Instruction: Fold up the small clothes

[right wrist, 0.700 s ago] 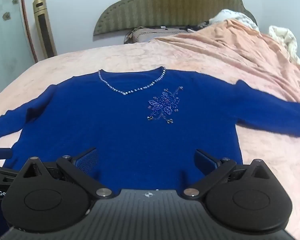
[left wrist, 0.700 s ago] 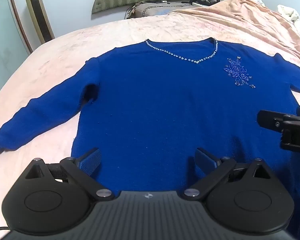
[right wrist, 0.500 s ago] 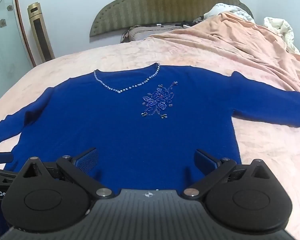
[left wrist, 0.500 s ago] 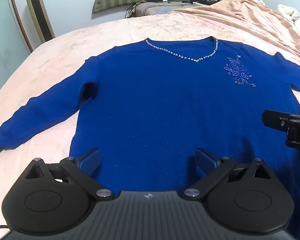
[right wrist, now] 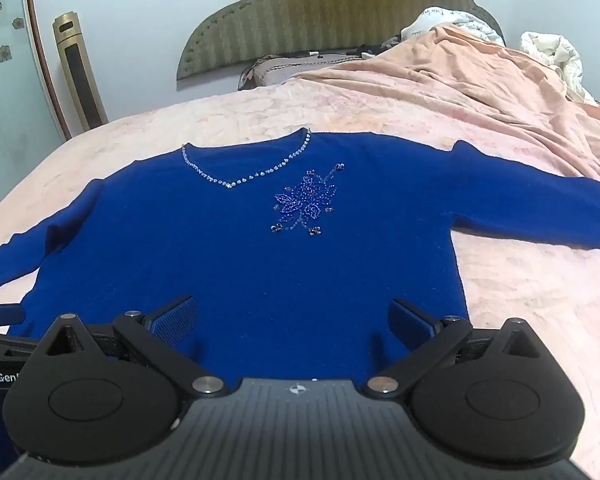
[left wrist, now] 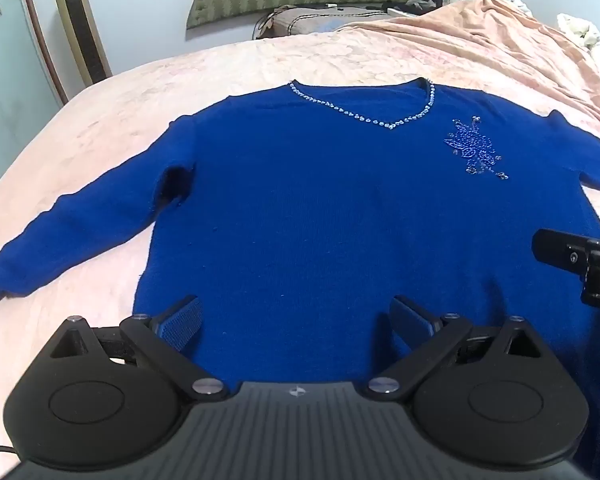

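Beyond both grippers' spread fingers (left wrist: pixel 180 322), blue sweater (left wrist: pixel 340 208) lies flat.

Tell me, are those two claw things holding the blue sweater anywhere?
No, nothing is held. The left gripper and right gripper both stand wide open above the blue sweater.

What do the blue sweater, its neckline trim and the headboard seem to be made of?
Sweater: probably a fine, soft knit, matte, with faint fuzz and lint specks on its surface.
Neckline trim: small clear stones or beads, perhaps glass or plastic; they glint in a row along the V.
Headboard: padded upholstery, olive, with vertical ribs and a slight sheen; fabric or faux leather, I cannot tell which.
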The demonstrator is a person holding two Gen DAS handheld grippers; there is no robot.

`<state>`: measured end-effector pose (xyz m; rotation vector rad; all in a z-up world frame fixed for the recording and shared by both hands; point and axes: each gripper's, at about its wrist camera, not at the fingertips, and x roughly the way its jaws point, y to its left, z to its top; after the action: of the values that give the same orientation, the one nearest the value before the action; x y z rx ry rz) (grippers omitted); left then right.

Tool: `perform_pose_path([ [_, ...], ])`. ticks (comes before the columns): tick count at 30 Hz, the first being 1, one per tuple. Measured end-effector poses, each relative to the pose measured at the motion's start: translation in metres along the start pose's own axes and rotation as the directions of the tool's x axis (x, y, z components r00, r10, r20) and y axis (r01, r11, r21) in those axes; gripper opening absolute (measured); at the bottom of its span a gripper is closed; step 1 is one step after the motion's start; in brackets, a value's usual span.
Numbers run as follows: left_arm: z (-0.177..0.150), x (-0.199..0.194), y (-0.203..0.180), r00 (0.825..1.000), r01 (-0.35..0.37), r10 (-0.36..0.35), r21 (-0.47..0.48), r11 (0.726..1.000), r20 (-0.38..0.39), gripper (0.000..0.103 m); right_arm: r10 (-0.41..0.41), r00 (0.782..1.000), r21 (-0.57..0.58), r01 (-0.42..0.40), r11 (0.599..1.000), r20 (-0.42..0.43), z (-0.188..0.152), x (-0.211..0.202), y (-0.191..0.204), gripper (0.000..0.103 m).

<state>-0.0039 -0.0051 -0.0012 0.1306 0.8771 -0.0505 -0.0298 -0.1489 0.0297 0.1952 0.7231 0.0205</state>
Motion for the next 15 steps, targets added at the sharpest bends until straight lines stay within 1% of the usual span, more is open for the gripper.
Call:
perform_pose_path([
  [4,0.0028,0.0016,-0.0035,1.000,-0.023,0.023,0.025,0.999,-0.002,0.101,0.008,1.000,0.005,-0.008,1.000,0.008,-0.0009,-0.0031,-0.0029,0.103],
  [8,0.0046,0.0033,-0.0028,1.000,-0.017,0.017,0.009,1.000,-0.005,0.101,0.016,1.000,0.006,-0.016,1.000,0.013,-0.0030,-0.0065,-0.0060,0.103],
  [15,0.0066,0.0080,-0.0056,0.999,-0.030,0.030,0.006,1.000,-0.020,0.101,0.011,1.000,-0.009,-0.011,1.000,0.013,-0.0057,-0.0086,-0.0085,0.103],
])
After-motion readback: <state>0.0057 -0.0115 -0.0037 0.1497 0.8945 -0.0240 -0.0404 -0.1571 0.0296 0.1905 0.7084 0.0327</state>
